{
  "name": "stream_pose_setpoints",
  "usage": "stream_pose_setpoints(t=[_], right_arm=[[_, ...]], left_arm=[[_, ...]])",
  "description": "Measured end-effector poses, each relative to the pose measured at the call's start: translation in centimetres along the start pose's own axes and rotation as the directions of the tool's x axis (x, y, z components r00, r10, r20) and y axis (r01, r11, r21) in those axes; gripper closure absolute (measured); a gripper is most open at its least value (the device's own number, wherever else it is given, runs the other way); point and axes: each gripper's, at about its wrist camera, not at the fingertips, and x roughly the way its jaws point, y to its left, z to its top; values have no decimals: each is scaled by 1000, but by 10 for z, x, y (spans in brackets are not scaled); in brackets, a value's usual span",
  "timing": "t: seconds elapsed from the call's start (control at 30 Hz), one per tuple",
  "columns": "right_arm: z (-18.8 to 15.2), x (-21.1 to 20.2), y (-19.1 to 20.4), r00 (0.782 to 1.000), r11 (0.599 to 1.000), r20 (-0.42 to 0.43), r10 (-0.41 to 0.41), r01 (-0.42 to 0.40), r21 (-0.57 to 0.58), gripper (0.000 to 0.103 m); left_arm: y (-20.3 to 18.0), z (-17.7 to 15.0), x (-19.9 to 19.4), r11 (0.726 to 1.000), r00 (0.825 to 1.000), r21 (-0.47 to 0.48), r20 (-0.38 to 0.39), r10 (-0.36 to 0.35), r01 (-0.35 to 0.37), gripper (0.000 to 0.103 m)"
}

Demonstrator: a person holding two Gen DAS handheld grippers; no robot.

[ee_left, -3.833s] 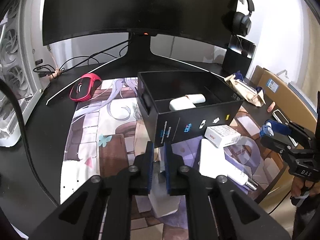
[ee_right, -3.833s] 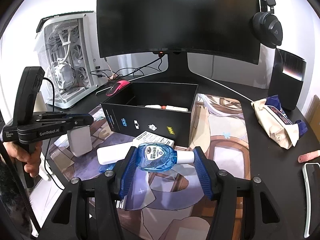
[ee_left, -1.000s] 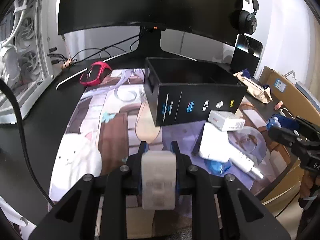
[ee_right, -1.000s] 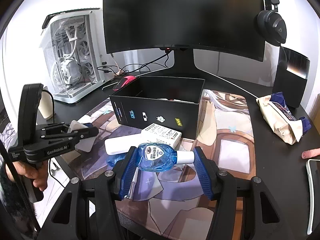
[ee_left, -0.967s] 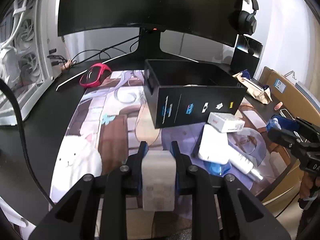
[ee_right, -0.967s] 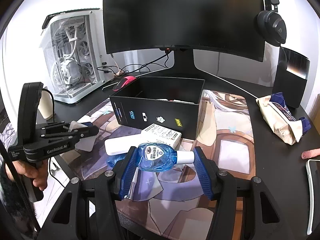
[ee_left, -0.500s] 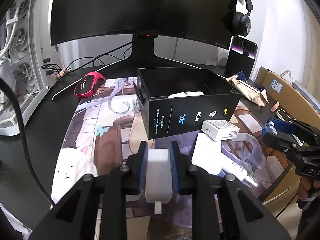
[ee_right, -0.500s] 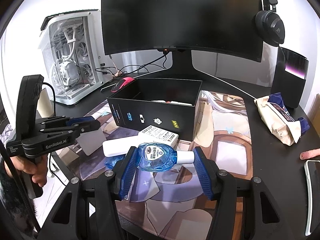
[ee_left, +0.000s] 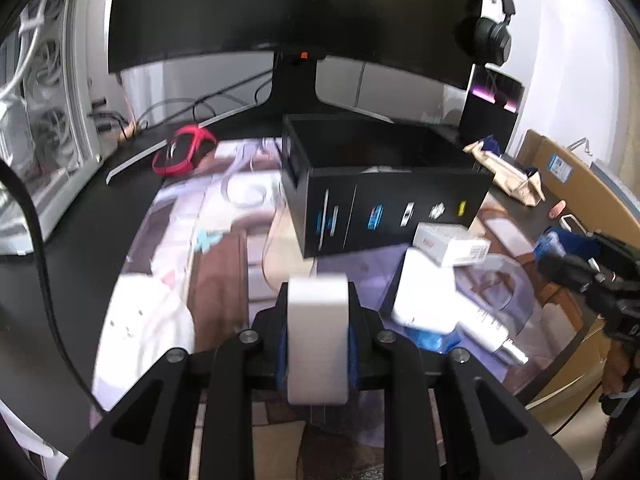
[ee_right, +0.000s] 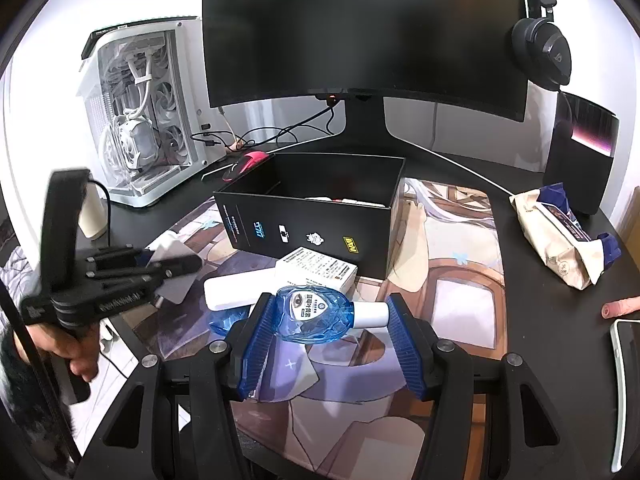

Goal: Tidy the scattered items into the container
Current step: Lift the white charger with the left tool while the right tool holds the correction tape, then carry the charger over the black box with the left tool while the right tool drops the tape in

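Observation:
The black open box (ee_left: 384,196) stands on the printed desk mat (ee_left: 224,240); it also shows in the right wrist view (ee_right: 308,224), with white items inside. My left gripper (ee_left: 318,336) is shut on a white charger block (ee_left: 318,332), held above the mat in front of the box. It appears at the left of the right wrist view (ee_right: 160,264). My right gripper (ee_right: 326,316) is shut on a blue eye-drop bottle (ee_right: 316,314) with a white cap. A white medicine carton (ee_right: 316,270), a flat white box (ee_right: 236,286) and a white tube (ee_left: 490,332) lie before the box.
A curved monitor (ee_right: 360,32) stands behind the box. A red mouse (ee_left: 184,156) lies back left beside a white PC case (ee_right: 136,128). A tan snack bag (ee_right: 560,236), a speaker (ee_right: 580,160), a phone (ee_right: 626,392) and headphones (ee_right: 542,52) are at the right.
My left gripper took hold of the white charger block, lifted it off the mat, and it has turned in the jaws. My right gripper keeps the blue bottle, barely moved.

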Motion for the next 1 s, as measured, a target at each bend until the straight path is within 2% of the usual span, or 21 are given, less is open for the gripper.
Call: stream_pose_setpoints(t=[0.57, 1.0], right_arm=[[5, -3, 0, 1000, 1000, 14, -4, 4, -4, 47], [21, -7, -2, 999, 1000, 46, -16, 17, -22, 47]], left_arm=[[-6, 18, -14, 999, 999, 44, 38, -9, 7, 83], [-12, 38, -19, 998, 997, 60, 73, -14, 10, 83]])
